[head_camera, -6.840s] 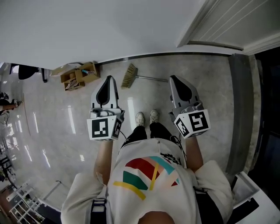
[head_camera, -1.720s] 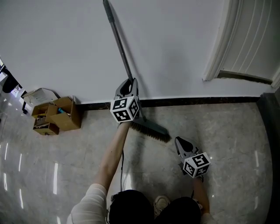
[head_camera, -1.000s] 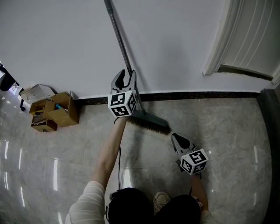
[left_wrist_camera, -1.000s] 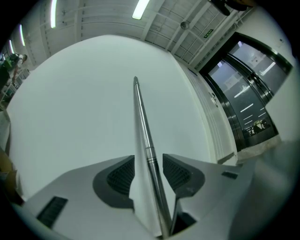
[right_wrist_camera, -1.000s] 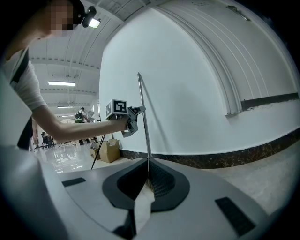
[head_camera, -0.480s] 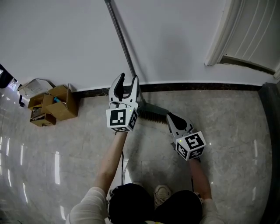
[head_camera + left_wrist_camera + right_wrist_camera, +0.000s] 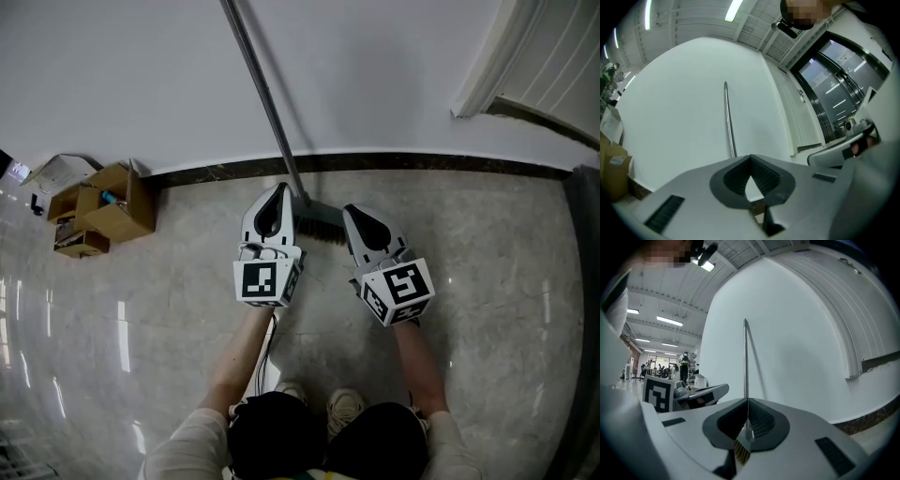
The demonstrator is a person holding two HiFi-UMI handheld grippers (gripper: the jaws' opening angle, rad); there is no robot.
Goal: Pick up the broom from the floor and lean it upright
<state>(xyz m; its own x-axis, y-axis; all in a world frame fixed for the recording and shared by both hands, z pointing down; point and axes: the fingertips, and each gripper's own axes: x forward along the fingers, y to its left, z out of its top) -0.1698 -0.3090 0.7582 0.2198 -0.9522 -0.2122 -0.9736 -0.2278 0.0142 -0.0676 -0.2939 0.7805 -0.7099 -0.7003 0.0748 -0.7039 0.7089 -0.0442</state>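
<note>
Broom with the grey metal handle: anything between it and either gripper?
Nothing visible. The grey-handled broom leans on the white wall; the left gripper and right gripper sit just short of its head, jaws shut, empty.

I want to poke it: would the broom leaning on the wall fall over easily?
Probably. The broom leans steeply on the smooth wall, so a sideways poke would likely slide it over. The glossy floor may let its bottom skid.
</note>
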